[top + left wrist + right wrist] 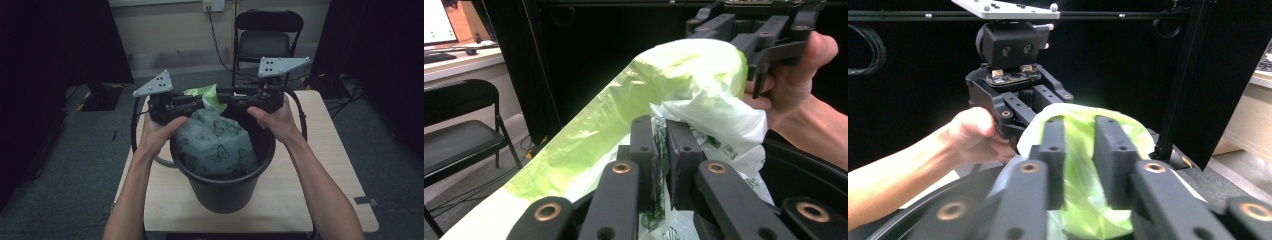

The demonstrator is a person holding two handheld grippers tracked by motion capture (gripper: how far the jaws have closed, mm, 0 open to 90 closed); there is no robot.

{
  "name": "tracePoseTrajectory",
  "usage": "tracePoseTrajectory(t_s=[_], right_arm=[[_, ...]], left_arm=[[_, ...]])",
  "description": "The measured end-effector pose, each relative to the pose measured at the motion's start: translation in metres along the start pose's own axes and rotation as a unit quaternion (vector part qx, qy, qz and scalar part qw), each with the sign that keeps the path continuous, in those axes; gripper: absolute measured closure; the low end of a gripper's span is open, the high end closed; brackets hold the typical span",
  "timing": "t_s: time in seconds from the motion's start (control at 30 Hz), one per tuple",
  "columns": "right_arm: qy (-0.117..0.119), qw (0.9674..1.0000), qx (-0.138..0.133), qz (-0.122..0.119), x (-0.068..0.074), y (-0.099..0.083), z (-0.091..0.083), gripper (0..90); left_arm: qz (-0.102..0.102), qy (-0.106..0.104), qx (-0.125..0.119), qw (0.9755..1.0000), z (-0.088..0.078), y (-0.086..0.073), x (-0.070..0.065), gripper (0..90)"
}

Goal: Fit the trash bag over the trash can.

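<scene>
Bag (215, 145), clear w/ butterfly print, sits stuffed in the black bin (225, 197) mid-table (325, 175). Its top is gathered up above the rim, between the two grippers. A strip of green film (207, 95) rises there too; can't tell if it's part of the same bag or a separate liner.

L gripper (663, 150): jaws nearly together, clamped on a fold of the white printed film. R gripper (1083, 160): jaws a bit further apart, w/ bunched green film (1083, 145) filling the gap. In the left gripper view the green runs taut up to the R gripper (749, 60), so I read it as gripped, not loose. The two point at each other, tips close, over the far side of the bin.

Step in hand, as I read it: gather the bag mouth and draw it shut or lift it.

How to do it well:
- Keep both pinches firm. The film is thin and slippery, esp. the R side where the bite looks shallow.
- Pull evenly w/ both hands. One-sided tension could tear the film or slide it out.
- If lifting, go straight up; the bag fills the bin tightly, so it may drag the bin along.
- Re-grip one side at a time, never both.
</scene>
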State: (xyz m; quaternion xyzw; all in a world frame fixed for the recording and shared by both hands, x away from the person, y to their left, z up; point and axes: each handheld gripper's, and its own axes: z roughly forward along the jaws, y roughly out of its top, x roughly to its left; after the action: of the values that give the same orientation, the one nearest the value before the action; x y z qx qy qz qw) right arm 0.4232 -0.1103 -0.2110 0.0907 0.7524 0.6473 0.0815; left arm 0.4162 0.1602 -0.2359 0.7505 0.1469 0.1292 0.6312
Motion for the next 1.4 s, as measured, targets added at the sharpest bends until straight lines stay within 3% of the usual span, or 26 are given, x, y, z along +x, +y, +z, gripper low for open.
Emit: tracePoseTrajectory(t_s=[0.03, 0.1, 0.13, 0.27, 0.3, 0.4, 0.43, 0.5, 0.57, 0.63, 0.7, 0.73, 0.8, 0.87, 0.97, 1.07, 1.17, 1.4], right_arm=[[-0.001, 1.0000, 0.001, -0.002, 0.000, 0.000, 0.000, 88.3], [0.001, 1.0000, 0.001, -0.002, 0.000, 0.000, 0.000, 90.0], [-0.002, 1.0000, 0.000, -0.001, 0.001, 0.001, -0.002, 90.0], [-0.021, 0.9997, -0.003, 0.010, -0.003, 0.001, -0.007, 90.0], [-0.024, 0.9996, -0.003, 0.012, -0.004, 0.000, -0.008, 90.0], [-0.030, 0.9995, -0.002, 0.014, -0.006, 0.000, -0.009, 90.0], [-0.037, 0.9992, 0.003, 0.018, -0.008, -0.001, -0.008, 90.0], [-0.044, 0.9988, 0.015, 0.014, -0.007, -0.001, -0.004, 90.0], [-0.048, 0.9985, 0.022, 0.012, -0.006, 0.000, 0.000, 90.0], [-0.050, 0.9984, 0.027, 0.008, -0.005, 0.000, 0.002, 90.0], [-0.049, 0.9982, 0.035, 0.002, -0.002, 0.002, 0.006, 90.0], [-0.050, 0.9980, 0.038, -0.001, -0.002, 0.003, 0.006, 90.0], [-0.050, 0.9979, 0.041, -0.003, -0.001, 0.002, 0.006, 90.0], [-0.049, 0.9979, 0.042, -0.004, -0.002, 0.001, 0.004, 88.4], [-0.046, 0.9979, 0.046, -0.008, -0.001, -0.003, 0.003, 85.7], [-0.055, 0.9975, 0.042, -0.015, 0.001, -0.004, 0.005, 72.2], [-0.055, 0.9975, 0.037, -0.021, 0.002, -0.002, 0.008, 68.9], [-0.059, 0.9974, 0.026, -0.034, 0.003, 0.001, 0.010, 63.2]], left_arm=[[-0.002, 0.002, -0.003, 1.0000, -0.002, 0.000, 0.001, 82.2], [-0.003, 0.003, -0.005, 1.0000, -0.003, -0.001, 0.001, 80.5], [-0.011, 0.008, -0.010, 0.9999, -0.007, 0.000, 0.001, 70.6], [-0.014, 0.023, -0.022, 0.9994, -0.018, 0.002, 0.001, 55.7], [-0.015, 0.028, -0.035, 0.9989, -0.028, 0.005, 0.000, 55.0], [-0.014, 0.031, -0.050, 0.9982, -0.035, 0.009, -0.002, 53.9], [-0.011, 0.023, -0.061, 0.9978, -0.036, 0.014, -0.005, 51.5], [-0.006, 0.023, -0.057, 0.9981, -0.033, 0.016, -0.008, 48.4], [-0.005, -0.002, -0.056, 0.9984, -0.022, 0.021, -0.013, 46.8], [-0.004, -0.003, -0.056, 0.9984, -0.019, 0.022, -0.016, 46.3], [0.004, 0.004, -0.048, 0.9988, -0.012, 0.023, -0.017, 52.4], [0.009, 0.016, -0.046, 0.9988, -0.012, 0.022, -0.017, 62.5], [0.011, 0.015, -0.046, 0.9988, -0.013, 0.021, -0.015, 77.6], [0.011, 0.015, -0.052, 0.9985, -0.015, 0.020, -0.014, 87.7], [0.000, 0.002, -0.060, 0.9982, -0.018, 0.017, -0.010, 90.0], [-0.012, -0.012, -0.075, 0.9971, -0.020, 0.014, -0.007, 90.0], [-0.009, -0.007, -0.069, 0.9975, -0.020, 0.014, -0.007, 90.0], [-0.020, -0.024, -0.071, 0.9970, -0.021, 0.014, -0.004, 90.0]])
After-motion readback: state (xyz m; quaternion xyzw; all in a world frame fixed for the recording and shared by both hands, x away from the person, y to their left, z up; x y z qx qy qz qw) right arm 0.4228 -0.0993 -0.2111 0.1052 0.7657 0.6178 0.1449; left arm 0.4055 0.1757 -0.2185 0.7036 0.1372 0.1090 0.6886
